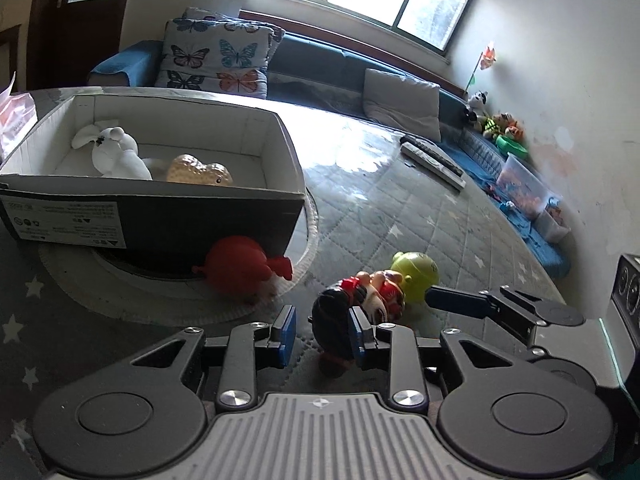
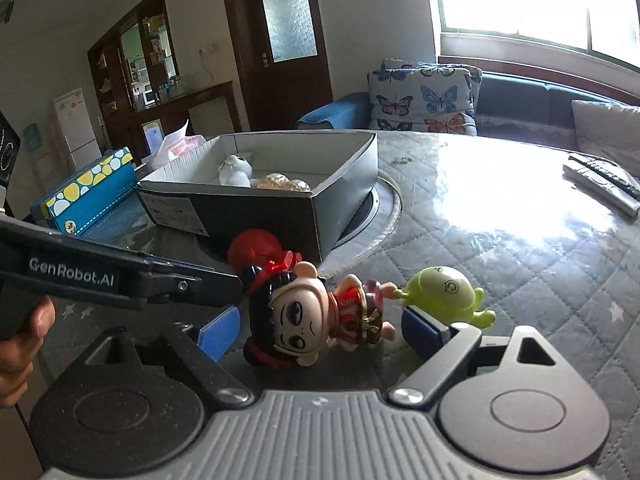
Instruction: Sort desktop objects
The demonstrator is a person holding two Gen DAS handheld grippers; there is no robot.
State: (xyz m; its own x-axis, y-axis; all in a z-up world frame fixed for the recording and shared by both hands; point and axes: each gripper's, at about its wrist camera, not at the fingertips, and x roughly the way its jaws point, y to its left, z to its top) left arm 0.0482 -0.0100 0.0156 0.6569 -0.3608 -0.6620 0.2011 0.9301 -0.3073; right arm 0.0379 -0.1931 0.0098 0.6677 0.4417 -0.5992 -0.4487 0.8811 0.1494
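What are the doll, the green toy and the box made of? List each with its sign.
Doll: looks like hard, glossy moulded plastic or vinyl; painted face, highlights on the hair.
Green toy: smooth plastic or soft vinyl, slight sheen, printed eye; hardness cannot be told.
Box: cardboard, matte dark outside, pale inside; thin folded walls, printed label.

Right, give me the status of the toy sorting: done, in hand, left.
Done: a white plush toy and a tan toy lie in the box. In hand: the doll lies on the table between the open fingers of the right tool, not yet gripped. The left tool is open beside it. Left: the red toy and green toy.
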